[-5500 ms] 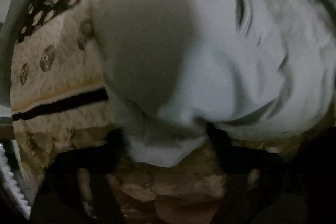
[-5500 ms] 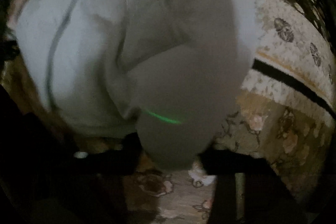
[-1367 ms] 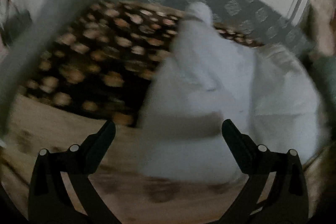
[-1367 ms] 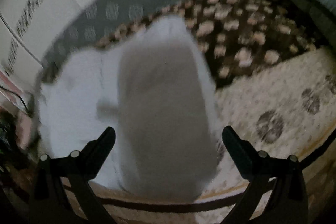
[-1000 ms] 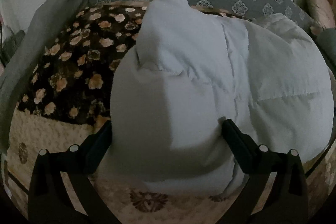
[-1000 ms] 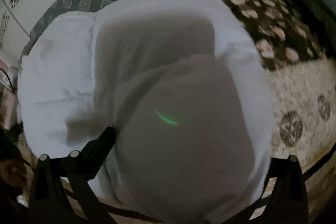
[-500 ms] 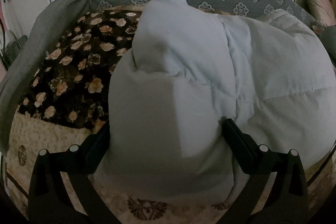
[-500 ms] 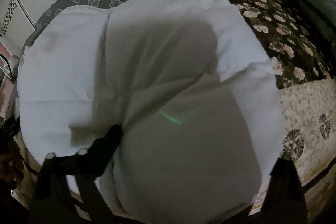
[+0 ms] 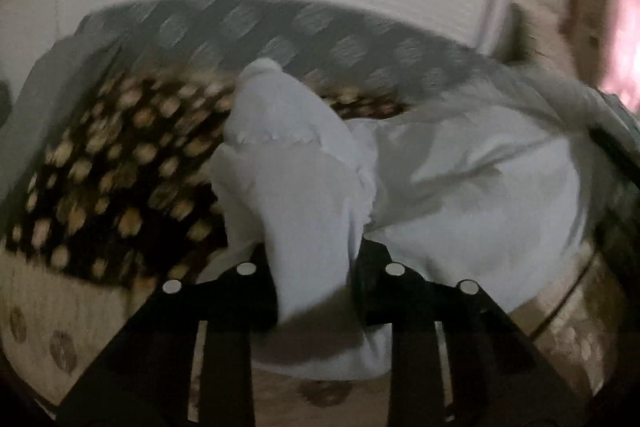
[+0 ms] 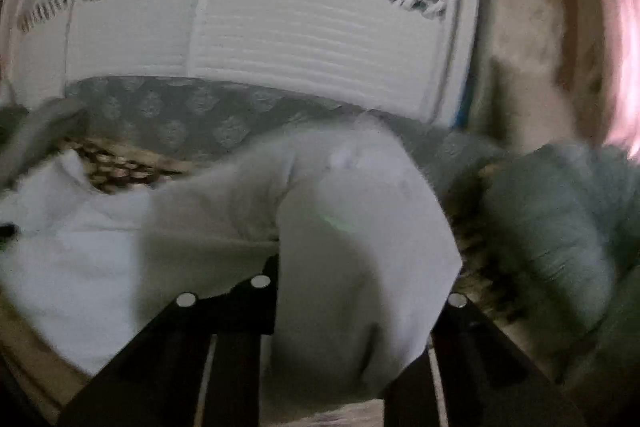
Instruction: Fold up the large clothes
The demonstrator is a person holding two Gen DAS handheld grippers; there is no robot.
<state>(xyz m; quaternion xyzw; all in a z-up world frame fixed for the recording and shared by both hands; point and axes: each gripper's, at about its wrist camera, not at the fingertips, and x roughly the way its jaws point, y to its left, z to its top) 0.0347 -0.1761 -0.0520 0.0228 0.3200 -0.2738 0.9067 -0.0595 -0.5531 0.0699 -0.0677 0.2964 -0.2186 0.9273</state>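
A large pale white-blue garment lies bunched on the bed. My left gripper is shut on a fold of the garment, which rises between the fingers to a peak. In the right wrist view my right gripper is shut on another thick fold of the same garment, lifted off the bed; the cloth covers the right finger. The rest of the garment trails left between the two grippers. Both views are blurred.
The bed carries a dark floral blanket and a beige patterned cover. A grey patterned headboard and white slatted panels stand behind. A teal cushion lies at the right. A grey cloth lies at the left.
Both grippers were open around the garment half a second ago; now both have closed on folds of it and tilted up, lifting the cloth.
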